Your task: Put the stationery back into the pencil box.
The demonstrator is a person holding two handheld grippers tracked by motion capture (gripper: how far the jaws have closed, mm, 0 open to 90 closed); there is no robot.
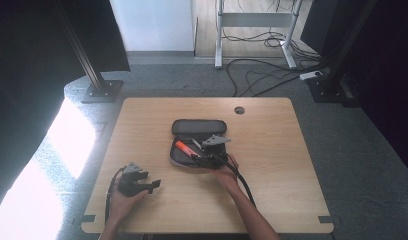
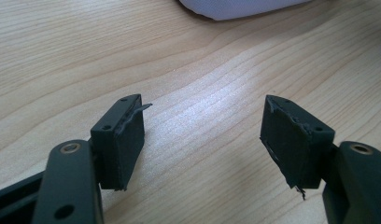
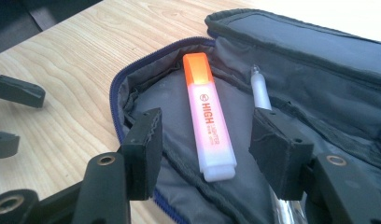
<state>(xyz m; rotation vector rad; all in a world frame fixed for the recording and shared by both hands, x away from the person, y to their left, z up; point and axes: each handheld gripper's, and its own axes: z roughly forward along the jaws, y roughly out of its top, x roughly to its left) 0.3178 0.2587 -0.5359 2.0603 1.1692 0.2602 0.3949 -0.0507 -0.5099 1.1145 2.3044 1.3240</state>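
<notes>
your right gripper (image 3: 205,154) hangs over the open pencil case (image 3: 146,88), jaws parted and grasping nothing, with the orange highlighter (image 3: 209,116) lying loose in the near half between them, which reads as a drop-off into the case. a pale pen (image 3: 260,91) sits just right of it. the high view places the case mid-table (image 1: 142,150). your left gripper (image 2: 202,140) waits released over bare wood at the near left, out of the way.

Wooden table (image 1: 272,165); cables (image 1: 262,75) on grey floor beyond.
</notes>
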